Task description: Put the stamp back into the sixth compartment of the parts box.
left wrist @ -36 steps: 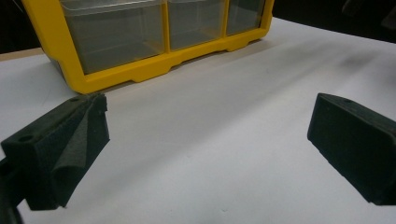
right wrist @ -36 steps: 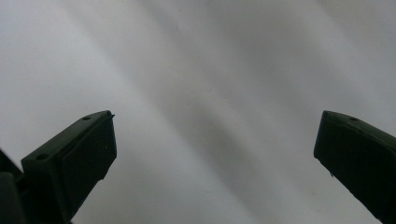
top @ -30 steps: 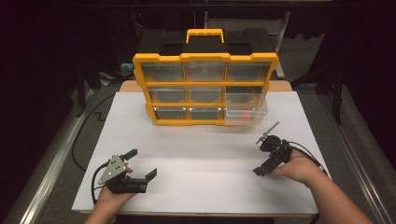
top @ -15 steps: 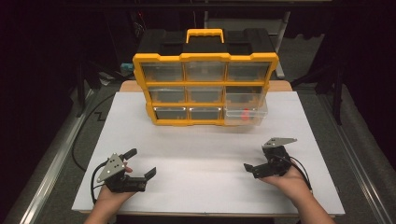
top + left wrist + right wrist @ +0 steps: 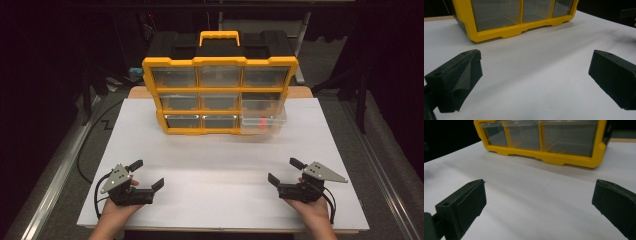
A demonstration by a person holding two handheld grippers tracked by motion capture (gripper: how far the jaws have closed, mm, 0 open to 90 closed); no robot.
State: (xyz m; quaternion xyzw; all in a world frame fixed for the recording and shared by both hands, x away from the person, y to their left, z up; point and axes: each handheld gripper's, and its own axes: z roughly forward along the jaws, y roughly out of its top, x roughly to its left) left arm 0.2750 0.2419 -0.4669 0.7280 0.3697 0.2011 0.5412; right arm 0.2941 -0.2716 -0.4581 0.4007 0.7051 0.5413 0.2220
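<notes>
The yellow organiser (image 5: 220, 85) stands upright at the far middle of the worktop (image 5: 220, 200), its face of nine clear drawers turned toward the person. A yellow carry handle (image 5: 219, 36) rises from its black top. The bottom-right drawer (image 5: 263, 122) juts out toward the near side, and something small and red (image 5: 261, 121) lies inside it; what it is cannot be told.

By its look the case is rigid moulded plastic, stiff and probably fairly light unless the drawers are loaded. Its smooth sides would likely slip between the jaws, so the handle seems the surest place to lift it. The thin clear drawers look more fragile; each would best be taken at its front lip and drawn straight out. A hard pull on one drawer could drag the whole case forward unless it is steadied.

The left gripper (image 5: 148, 176) rests in a hand at the near left, well apart from the case, jaws released and empty. The right gripper (image 5: 284, 171) rests at the near right, jaws likewise spread on nothing.
</notes>
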